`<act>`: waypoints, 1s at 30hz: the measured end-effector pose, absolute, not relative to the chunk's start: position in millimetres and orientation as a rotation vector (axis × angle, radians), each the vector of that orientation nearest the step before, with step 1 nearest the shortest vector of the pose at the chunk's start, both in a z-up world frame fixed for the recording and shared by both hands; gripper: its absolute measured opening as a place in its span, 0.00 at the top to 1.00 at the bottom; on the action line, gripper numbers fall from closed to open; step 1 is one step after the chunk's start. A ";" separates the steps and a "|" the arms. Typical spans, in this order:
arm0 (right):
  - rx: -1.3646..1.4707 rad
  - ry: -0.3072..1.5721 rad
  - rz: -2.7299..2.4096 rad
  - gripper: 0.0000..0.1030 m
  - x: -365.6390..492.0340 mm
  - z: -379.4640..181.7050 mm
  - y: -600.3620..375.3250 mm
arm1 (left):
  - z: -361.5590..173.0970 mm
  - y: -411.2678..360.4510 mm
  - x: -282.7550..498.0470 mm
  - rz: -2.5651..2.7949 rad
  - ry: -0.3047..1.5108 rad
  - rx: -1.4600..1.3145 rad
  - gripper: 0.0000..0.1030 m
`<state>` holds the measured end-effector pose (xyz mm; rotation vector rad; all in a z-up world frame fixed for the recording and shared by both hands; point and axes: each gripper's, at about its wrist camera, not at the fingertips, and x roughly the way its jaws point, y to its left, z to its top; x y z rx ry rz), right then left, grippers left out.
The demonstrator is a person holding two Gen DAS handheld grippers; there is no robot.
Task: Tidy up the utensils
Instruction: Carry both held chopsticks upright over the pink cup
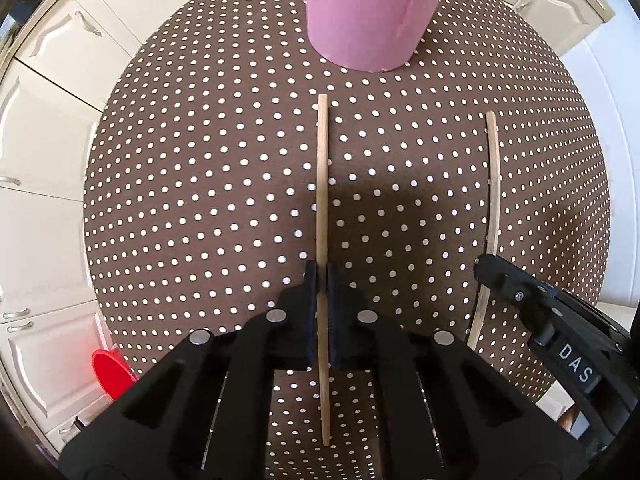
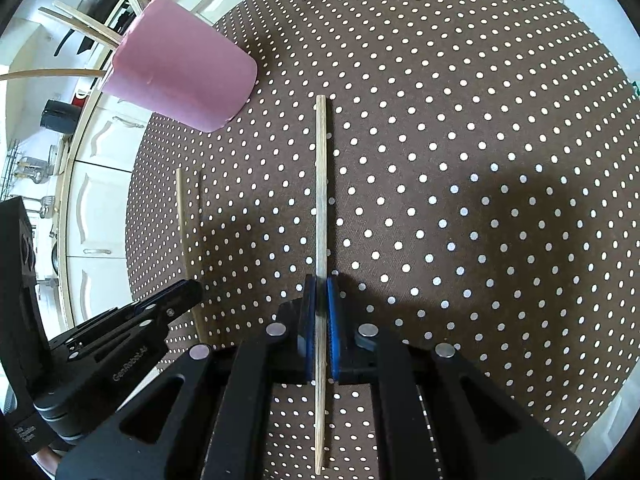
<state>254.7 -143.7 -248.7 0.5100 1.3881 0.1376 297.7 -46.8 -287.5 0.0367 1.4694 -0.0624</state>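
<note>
Chopsticks lay on the dotted desk [image 1: 200,200] near the pink cup [image 1: 368,12]. One chopstick [image 1: 322,200], just in front of the cup, sat clamped in the left claw [image 1: 322,280]. The second chopstick [image 2: 321,200], to the cup's right, sat clamped in the right claw [image 2: 321,292]. More wooden sticks [image 2: 86,26] stood inside the cup.

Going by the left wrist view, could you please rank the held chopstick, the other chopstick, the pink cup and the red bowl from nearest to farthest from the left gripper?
1. Held chopstick: clamped between the left gripper pads.
2. Other chopstick: to the right, in the right gripper.
3. Pink cup and red bowl: cup straight ahead, bowl low left off the table; too close to call.
</note>
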 end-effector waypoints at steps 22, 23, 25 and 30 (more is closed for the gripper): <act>0.527 1.155 0.118 0.96 260.4 -177.5 -136.9 | -211.4 -7.1 285.8 -0.065 1.310 0.008 0.94; 0.532 1.143 0.122 0.96 261.3 -172.9 -136.3 | -205.2 -5.0 285.7 -0.066 1.299 0.001 0.94; 0.540 1.124 0.127 0.96 261.9 -165.1 -134.8 | -193.2 0.8 285.0 -0.066 1.278 -0.009 0.94; 0.527 1.072 0.140 0.96 263.3 -147.3 -135.0 | -178.4 3.8 288.8 -0.073 1.214 -0.025 0.94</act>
